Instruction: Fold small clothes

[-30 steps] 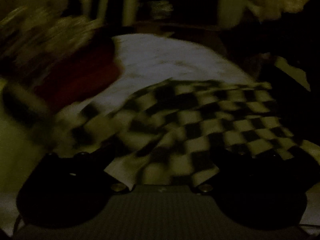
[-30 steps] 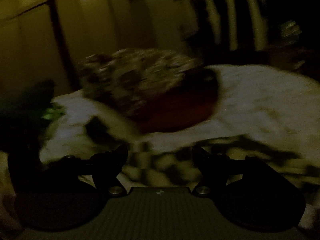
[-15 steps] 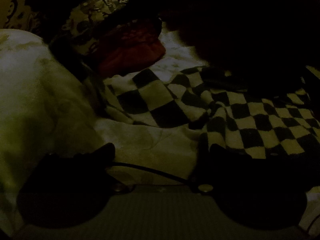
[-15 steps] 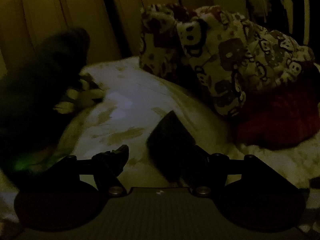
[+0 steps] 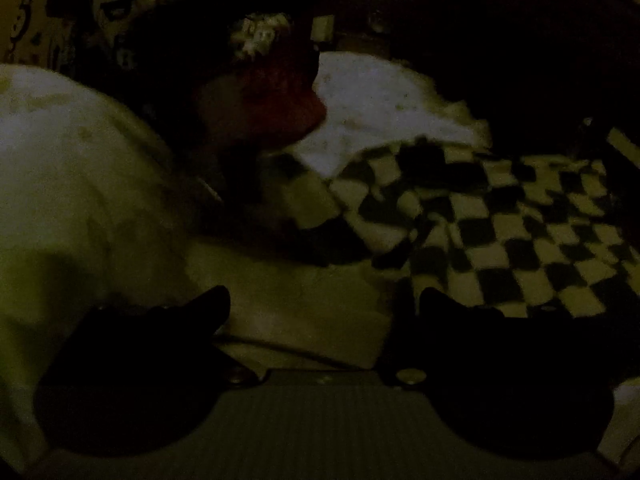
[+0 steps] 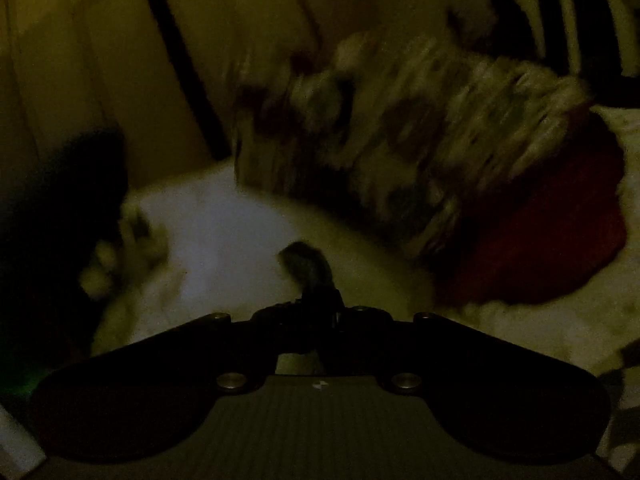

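Observation:
The scene is very dark. A black-and-white checkered garment lies spread on a pale bed sheet, ahead and right of my left gripper, which is open and empty just above the sheet. My right gripper is shut on a dark corner of cloth that sticks up between its fingers; it looks like a dark square of the checkered garment, though the dim view does not settle this.
A red knitted item lies under a cartoon-print cloth pile at the back; the red item also shows in the left view. A dark bulk sits at the left. Pale panels stand behind the bed.
My right gripper has closed on the dark cloth corner that lay between its open fingers half a second ago. My left gripper stays open and has shifted slightly over the sheet.

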